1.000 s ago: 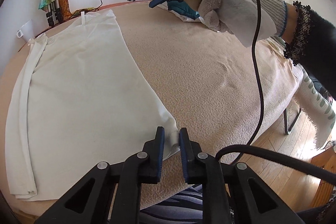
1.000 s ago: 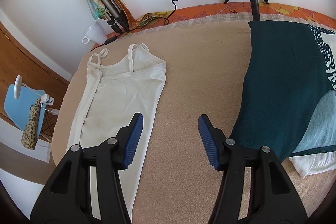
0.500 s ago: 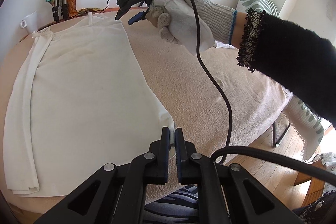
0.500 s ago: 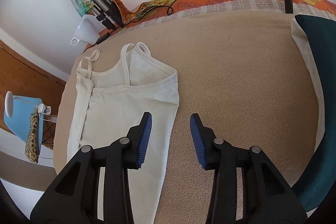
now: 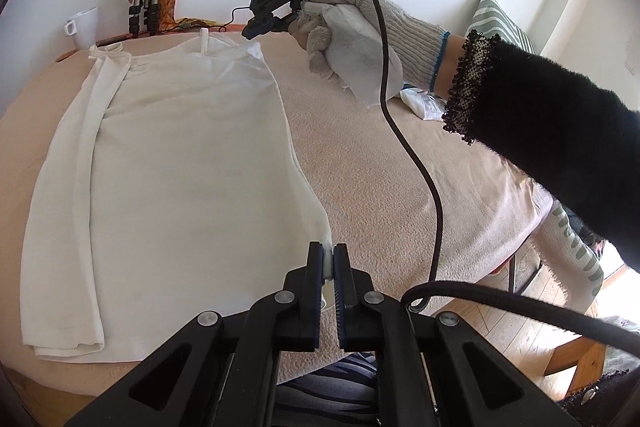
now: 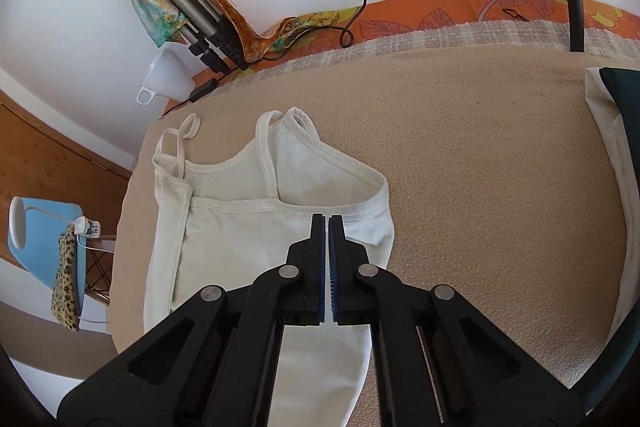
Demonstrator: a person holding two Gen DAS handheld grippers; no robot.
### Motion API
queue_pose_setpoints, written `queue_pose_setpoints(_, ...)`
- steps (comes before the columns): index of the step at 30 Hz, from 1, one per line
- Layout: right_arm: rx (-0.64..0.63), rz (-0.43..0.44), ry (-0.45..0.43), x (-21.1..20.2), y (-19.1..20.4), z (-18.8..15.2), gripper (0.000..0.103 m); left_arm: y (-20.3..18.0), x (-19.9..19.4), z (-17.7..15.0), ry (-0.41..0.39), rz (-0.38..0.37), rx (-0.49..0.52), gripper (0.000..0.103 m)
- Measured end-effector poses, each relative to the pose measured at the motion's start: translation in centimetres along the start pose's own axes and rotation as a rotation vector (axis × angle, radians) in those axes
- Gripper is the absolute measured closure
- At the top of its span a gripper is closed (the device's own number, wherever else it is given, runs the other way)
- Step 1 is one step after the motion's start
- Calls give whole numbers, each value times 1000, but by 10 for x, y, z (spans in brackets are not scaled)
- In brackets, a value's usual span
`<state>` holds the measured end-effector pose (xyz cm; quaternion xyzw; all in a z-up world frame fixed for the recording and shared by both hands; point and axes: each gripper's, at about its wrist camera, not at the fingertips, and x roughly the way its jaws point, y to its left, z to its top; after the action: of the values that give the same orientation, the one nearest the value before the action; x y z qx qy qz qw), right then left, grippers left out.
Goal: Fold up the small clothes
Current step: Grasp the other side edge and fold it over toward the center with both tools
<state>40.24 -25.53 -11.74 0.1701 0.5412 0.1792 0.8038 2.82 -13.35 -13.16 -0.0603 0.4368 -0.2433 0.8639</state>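
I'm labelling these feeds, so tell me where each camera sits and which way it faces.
Left wrist: sits on the left hand-held gripper, facing up the white strappy cotton top from its hem corner; shows its own fingers and the gloved right hand.
Right wrist: sits on the right hand-held gripper, facing the top's strap end and wall; shows only its fingers.
Shared: the top, beige blanket, white mug.
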Motion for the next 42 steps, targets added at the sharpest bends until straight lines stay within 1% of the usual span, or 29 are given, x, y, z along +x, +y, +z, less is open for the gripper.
queue_pose_setpoints(2,-27,-10,-8,-6,13,2,100,5,-4,-2,-7,4,-3,101)
queue_pose_setpoints(5,-44,-77,-37,-13,24,7,100,10,-5,-4,-7,9,3,101)
queue_pose_setpoints(6,-44,-90,-42,-13,23,8,93,10,-4,-4,-7,9,4,101)
queue_pose_setpoints(7,-38,-117,-40,-12,19,9,71,11,-3,-4,-6,4,1,101)
queue_pose_setpoints(9,-17,-167,-44,-7,7,8,50,12,-2,-4,-4,-4,-7,101)
queue_pose_setpoints(11,15,-172,-12,4,-9,6,50,12,-2,-4,-6,-10,-10,101)
queue_pose_setpoints(13,55,-147,20,15,-23,2,50,11,-2,-5,-7,-10,-9,101)
queue_pose_setpoints(15,86,-117,20,20,-31,0,52,13,-3,-5,-9,-9,-13,101)
queue_pose_setpoints(17,99,-87,6,20,-34,1,63,15,-4,-5,-12,-7,-21,101)
queue_pose_setpoints(18,110,-54,15,21,-34,2,80,16,-5,-6,-13,-6,-25,101)
queue_pose_setpoints(19,126,-20,29,23,-34,3,91,18,-7,-6,-16,-6,-28,101)
queue_pose_setpoints(21,129,-11,22,20,-29,5,94,21,-10,-8,-23,-4,-36,101)
queue_pose_setpoints(24,82,-26,1,10,-10,8,95,28,-18,-10,-35,-3,-50,101)
queue_pose_setpoints(27,30,-68,-6,2,13,11,96,35,-25,-13,-45,3,-61,101)
queue_pose_setpoints(32,-29,-100,-16,1,49,14,96,49,-36,-19,-55,16,-79,101)
queue_pose_setpoints(37,-99,-134,1,21,86,11,96,63,-39,-26,-51,37,-99,101)
queue_pose_setpoints(42,-151,-151,43,56,116,7,96,75,-36,-35,-34,58,-102,101)
